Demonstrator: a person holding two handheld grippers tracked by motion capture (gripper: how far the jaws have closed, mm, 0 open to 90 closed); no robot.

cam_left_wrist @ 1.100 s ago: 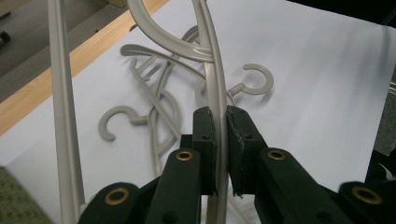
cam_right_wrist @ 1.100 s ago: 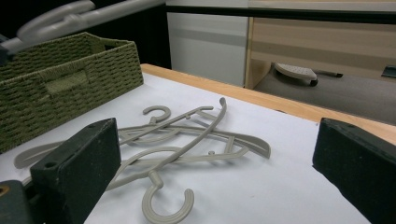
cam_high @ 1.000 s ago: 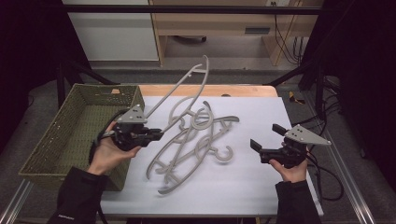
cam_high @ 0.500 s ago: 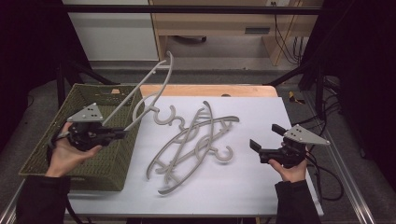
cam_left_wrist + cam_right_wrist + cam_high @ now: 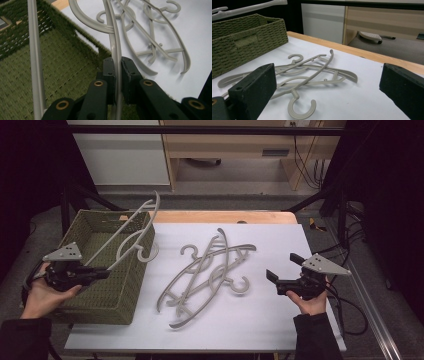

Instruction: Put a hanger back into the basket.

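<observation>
On the white tabletop (image 5: 280, 320), a green woven basket (image 5: 95, 295) stands at the left edge, its near wall partly hidden by the left hand. Beside it, mid-table, lies a tangle of grey hangers (image 5: 210, 270); how many overlap is hard to count. The left gripper (image 5: 117, 66) has its jaws clamped on one raised hanger (image 5: 127, 237) over the basket, its hook past the rim. The right gripper (image 5: 282, 270) hovers with jaws spread, empty.

Held hanger (image 5: 131, 236): grey plastic, being gripped at one arm, slanting up over the green woven basket (image 5: 100, 290).
Hanger pile (image 5: 207, 270): grey, lying crossed on the white tabletop (image 5: 280, 320).
</observation>
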